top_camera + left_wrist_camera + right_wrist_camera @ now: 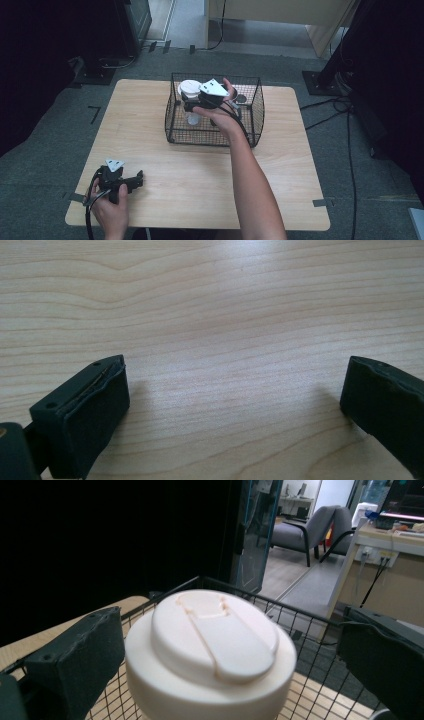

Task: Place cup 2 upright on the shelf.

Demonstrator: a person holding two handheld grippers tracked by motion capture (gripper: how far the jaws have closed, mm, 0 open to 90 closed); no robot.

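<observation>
— Looking down from the high view, how much of the bottle [191,95] can you make out?

— Not much. Its white cap shows at the back left of the wire basket [252,117], and a pale body below it shows through the mesh, but the right tongs [190,105] and the hand [220,107] cover part of it. Whether the bottle stands on the basket floor I cannot tell from there.

— And the right gripper view?

— The cream-white cap [212,645] sits between the two black jaws, its flip lid plain to see, but the body is cut off at the bottom edge. The right tongs [220,655] stand wide open – there's a gap on each side of the cap, so the pads are not pressing on it.

— Any writing on the cap?

— None that I can read; no label shows. The left half of that view, beyond the basket rim [280,605], is just darkness, and the room farther off is too small to read anything in.

— The left tongs?

— In the high view the left tongs [132,181] rest near the front left corner of the tabletop [150,130], held by the left hand [111,212]. Their own view shows the left tongs [235,395] spread wide over bare wood grain [225,315] – nothing between them.
</observation>
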